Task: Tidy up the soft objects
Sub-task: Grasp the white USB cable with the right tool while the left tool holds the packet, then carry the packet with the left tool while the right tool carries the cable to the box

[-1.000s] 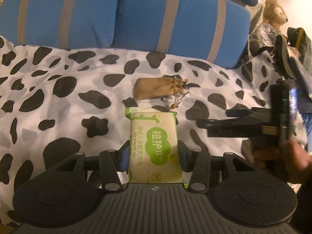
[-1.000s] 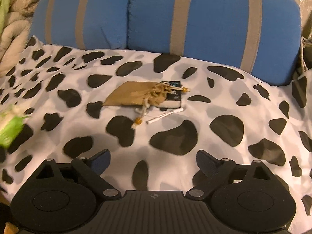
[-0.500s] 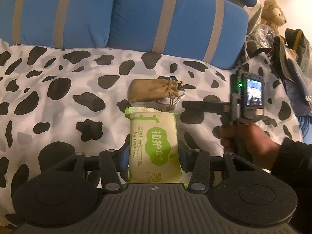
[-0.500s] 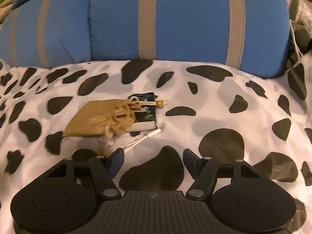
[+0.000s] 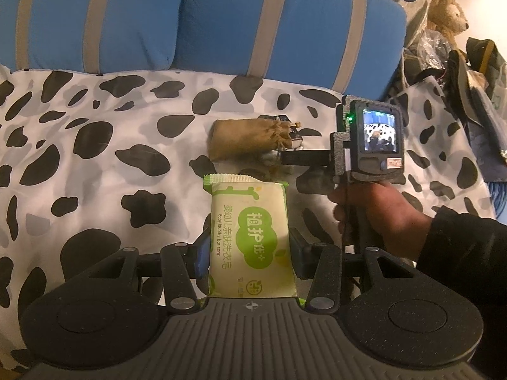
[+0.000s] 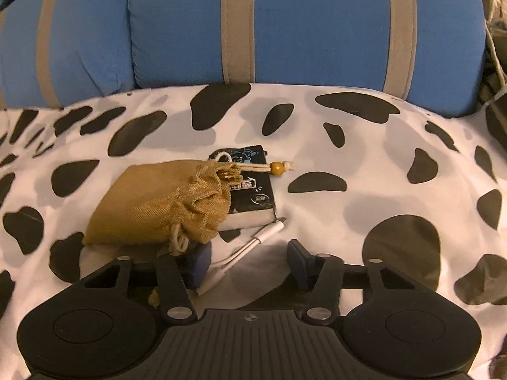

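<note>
Right gripper [image 6: 250,261] hovers low over the cow-print bedspread [image 6: 380,164] with its jaws closing; only the white cable [image 6: 253,243] lies partly in the gap, against the left pad, and nothing is pinched yet. Just beyond the left pad sits the tan drawstring pouch [image 6: 158,205], its gathered mouth resting on a small black-and-white packet [image 6: 253,196]. Behind them stand the blue striped cushions [image 6: 317,25].

Left gripper [image 5: 250,253] is clamped about halfway on the green soap packet [image 5: 250,237], held upright above the spread.

The risk, as I judge it: the closing pads catch the thin cable or the pouch cord instead of the pouch body, dragging the packet along, or they close on bare fabric, because the pouch lies left of the gap.

Compared with a second ago, the right gripper has come forward and down, its jaws far narrower, and the pouch now lies close at its left pad; the left grip on the soap is unchanged.
</note>
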### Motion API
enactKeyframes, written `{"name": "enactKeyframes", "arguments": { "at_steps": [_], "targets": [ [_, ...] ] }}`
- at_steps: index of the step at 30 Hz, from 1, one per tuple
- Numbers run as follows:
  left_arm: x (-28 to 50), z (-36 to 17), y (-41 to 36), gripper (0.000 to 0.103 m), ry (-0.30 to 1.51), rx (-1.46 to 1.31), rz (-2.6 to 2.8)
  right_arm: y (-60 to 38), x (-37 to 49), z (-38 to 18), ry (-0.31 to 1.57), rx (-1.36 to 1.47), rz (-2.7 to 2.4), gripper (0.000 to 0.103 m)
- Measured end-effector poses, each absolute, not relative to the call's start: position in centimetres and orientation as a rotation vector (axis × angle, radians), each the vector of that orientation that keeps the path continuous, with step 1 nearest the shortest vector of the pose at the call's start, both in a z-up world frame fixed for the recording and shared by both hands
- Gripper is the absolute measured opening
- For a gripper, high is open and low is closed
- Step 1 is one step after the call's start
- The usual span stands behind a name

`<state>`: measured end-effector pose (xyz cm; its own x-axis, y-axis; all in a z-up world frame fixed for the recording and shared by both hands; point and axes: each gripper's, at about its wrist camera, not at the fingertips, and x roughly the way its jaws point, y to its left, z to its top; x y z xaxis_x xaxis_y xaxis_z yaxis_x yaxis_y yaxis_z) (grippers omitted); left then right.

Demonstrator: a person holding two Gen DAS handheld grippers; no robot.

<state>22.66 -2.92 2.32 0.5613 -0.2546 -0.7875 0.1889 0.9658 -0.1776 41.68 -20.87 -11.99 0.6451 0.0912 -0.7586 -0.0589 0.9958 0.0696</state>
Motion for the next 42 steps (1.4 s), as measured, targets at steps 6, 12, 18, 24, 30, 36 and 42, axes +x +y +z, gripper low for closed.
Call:
{"name": "enactKeyframes", "arguments": {
  "at_steps": [6, 12, 18, 24, 30, 36, 42],
  "targets": [
    [22.7, 2.1, -3.1, 0.047, 0.945, -0.065, -0.262, -21.6, 41.1, -11.8, 0.908, -0.002, 0.090, 0.019],
    [22.9, 1.9, -3.4, 0.047, 0.957, -0.055, -0.271, -21.6, 40.1, -11.5, 0.958, -0.045, 0.121, 0.014],
    [23.2, 1.5, -3.6, 0.047, 0.967, -0.046, -0.267, -22.6, 39.7, -11.2, 0.996, 0.018, 0.114, 0.008],
    [23.5, 1.4, -3.7, 0.047, 0.966, -0.040, -0.271, -22.7, 38.3, -10.3, 0.975, 0.008, 0.167, 0.006],
    [24.0, 1.2, -3.7, 0.047, 0.963, -0.034, -0.263, -22.8, 36.4, -8.2, 0.953, -0.001, 0.197, 0.006],
    [23.6, 1.1, -4.0, 0.047, 0.953, -0.014, -0.265, -23.6, 33.2, -5.6, 0.926, 0.015, 0.217, 0.006],
    [22.6, 0.7, -4.2, 0.047, 0.961, 0.013, -0.277, -24.2, 29.9, -3.7, 0.909, 0.030, 0.236, 0.006]
  ]
}}
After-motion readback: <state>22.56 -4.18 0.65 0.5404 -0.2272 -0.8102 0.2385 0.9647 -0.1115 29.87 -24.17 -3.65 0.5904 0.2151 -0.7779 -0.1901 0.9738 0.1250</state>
